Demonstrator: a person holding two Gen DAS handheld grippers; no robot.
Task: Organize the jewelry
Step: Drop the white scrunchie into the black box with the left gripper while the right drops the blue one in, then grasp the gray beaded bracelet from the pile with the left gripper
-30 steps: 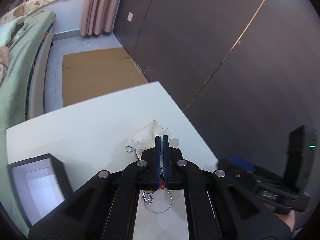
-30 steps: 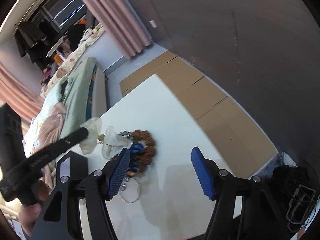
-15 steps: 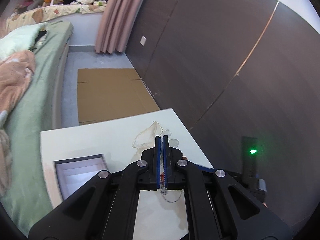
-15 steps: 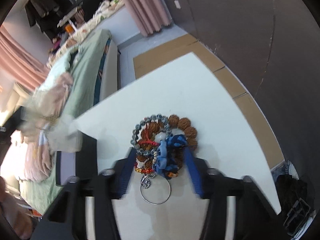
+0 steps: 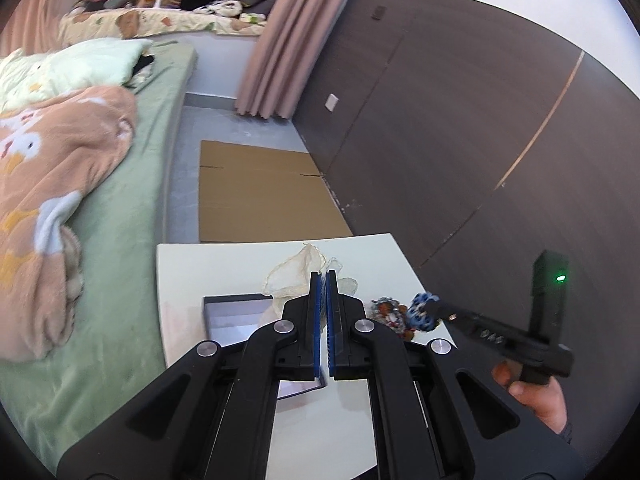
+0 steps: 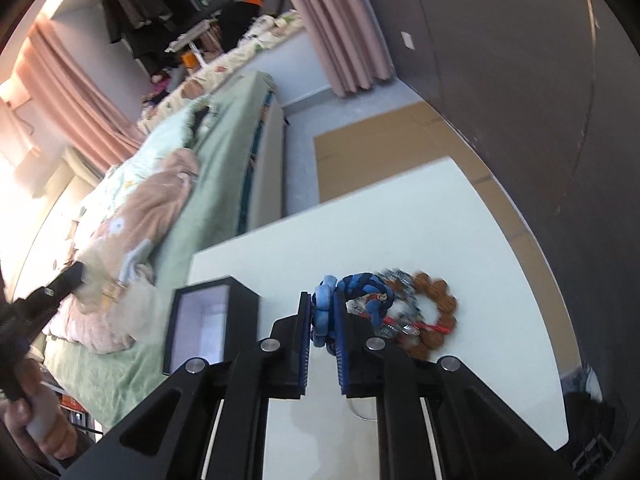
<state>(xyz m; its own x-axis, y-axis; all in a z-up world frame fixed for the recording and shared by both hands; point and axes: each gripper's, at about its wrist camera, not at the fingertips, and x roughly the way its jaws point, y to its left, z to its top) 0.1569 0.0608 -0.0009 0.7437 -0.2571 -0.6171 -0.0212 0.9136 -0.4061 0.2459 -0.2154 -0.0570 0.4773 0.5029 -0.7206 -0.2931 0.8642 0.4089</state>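
My left gripper is shut on a sheer cream organza pouch and holds it above the white table; it also shows in the right wrist view. My right gripper is shut on a blue braided bracelet, lifted a little off a pile of bracelets: brown bead bracelet, grey bead bracelet. The pile also shows in the left wrist view. A black open jewelry box with a pale lining stands left of the pile.
A bed with green sheet and peach blanket runs along the table's left. Cardboard lies on the floor beyond the table. A dark wall stands to the right. A thin metal ring lies under my right gripper.
My right gripper has closed on the blue braided bracelet and raised it. My left gripper has lifted the pouch higher and drawn back, away from the pile.
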